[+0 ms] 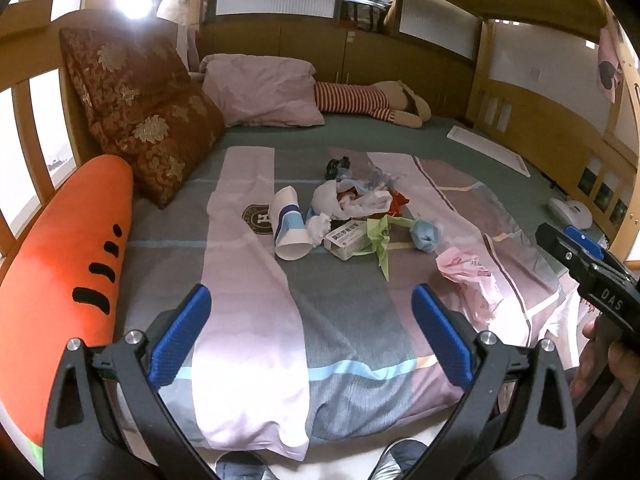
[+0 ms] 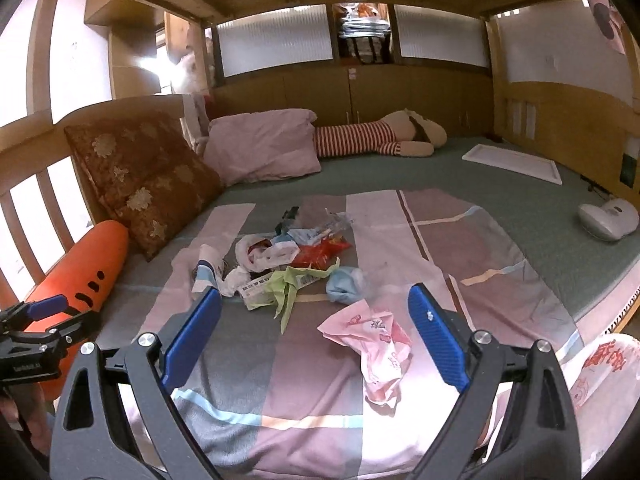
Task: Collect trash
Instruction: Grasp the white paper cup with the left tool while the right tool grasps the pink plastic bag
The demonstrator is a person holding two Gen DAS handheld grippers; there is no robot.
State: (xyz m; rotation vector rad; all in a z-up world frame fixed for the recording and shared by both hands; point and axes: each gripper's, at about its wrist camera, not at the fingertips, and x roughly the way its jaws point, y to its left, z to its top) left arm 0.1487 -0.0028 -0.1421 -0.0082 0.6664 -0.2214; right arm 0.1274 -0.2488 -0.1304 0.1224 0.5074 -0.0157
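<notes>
- A heap of trash (image 1: 352, 212) lies on the patchwork bedspread (image 1: 248, 300), about the middle of the bed and well ahead of both claws.
- In the heap: a white and blue paper cup (image 1: 289, 222) on its side at the left, a crumpled white plastic bag (image 2: 266, 256), a red snack wrapper (image 2: 322, 254), a small printed box (image 1: 346, 240), crumpled green paper (image 2: 286, 290) and a balled-up pale blue wad (image 2: 344, 284) at the right.
- A crumpled pink plastic bag (image 2: 378, 346) lies apart from the heap, nearer the bed's edge.
- The left claw (image 1: 312, 336) hovers above the near part of the bedspread with its blue pads spread wide; nothing is between them and they touch nothing.
- The right claw (image 2: 316, 340) is likewise wide open and empty; the pink bag lies on the bedspread in the view between its pads, ungrasped.
- An orange carrot pillow (image 1: 64, 280) and brown flowered cushions (image 1: 136, 112) line the left side of the bed.
</notes>
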